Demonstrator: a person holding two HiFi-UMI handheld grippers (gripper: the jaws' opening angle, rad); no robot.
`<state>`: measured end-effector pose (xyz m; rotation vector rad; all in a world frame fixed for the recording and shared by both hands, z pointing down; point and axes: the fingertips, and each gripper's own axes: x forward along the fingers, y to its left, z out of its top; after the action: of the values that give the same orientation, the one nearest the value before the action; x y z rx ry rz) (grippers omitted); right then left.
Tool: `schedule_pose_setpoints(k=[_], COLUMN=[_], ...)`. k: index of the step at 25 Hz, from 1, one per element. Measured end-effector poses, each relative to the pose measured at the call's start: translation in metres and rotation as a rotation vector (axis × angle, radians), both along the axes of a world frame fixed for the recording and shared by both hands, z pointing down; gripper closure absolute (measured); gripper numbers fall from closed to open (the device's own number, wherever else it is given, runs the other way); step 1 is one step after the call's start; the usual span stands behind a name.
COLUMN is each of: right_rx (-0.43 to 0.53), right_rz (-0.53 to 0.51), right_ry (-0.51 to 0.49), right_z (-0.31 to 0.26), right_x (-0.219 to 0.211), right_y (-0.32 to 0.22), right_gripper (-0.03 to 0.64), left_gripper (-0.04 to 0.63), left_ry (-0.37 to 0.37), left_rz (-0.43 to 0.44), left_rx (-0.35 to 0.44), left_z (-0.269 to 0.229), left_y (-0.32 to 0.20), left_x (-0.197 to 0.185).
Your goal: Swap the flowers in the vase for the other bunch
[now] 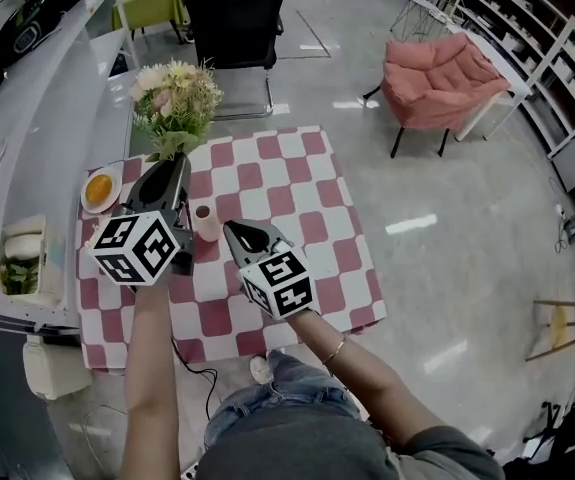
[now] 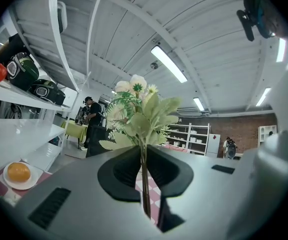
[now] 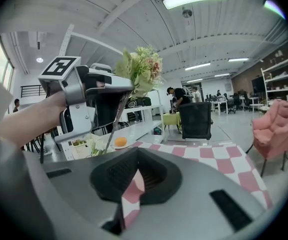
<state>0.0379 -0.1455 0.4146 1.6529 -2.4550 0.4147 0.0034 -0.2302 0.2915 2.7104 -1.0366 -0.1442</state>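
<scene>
My left gripper (image 1: 172, 161) is shut on the thin stems of a flower bunch (image 1: 176, 96) with cream and pink blooms and green leaves. It holds the bunch upright above the checked table, clear of the small pink vase (image 1: 207, 223). In the left gripper view the stems (image 2: 145, 184) run up between the jaws to the blooms (image 2: 138, 109). My right gripper (image 1: 240, 231) hovers just right of the vase, jaws shut with nothing between them. The right gripper view shows the left gripper (image 3: 126, 87) carrying the bunch (image 3: 141, 69).
A pink-and-white checked cloth (image 1: 297, 193) covers the table. An orange on a white plate (image 1: 99, 188) sits at its far left. A white basket with greens (image 1: 22, 263) stands on the white counter to the left. A black chair (image 1: 237, 28) and a pink armchair (image 1: 442, 78) stand beyond.
</scene>
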Motion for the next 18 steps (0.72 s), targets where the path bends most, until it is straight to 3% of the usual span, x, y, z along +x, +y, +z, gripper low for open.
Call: schedule_pose_setpoints(k=[18], right_rx=[-0.007], right_rz=[-0.025], right_ry=[0.001], right_z=[0.002], right_x=[0.021], right_y=[-0.043], right_gripper=[0.606], left_gripper=[0.551], left_ry=[0.013], left_rz=[-0.014], left_rx=[0.022], left_z=[-0.009], left_y=[-0.051], left_x=[0.034])
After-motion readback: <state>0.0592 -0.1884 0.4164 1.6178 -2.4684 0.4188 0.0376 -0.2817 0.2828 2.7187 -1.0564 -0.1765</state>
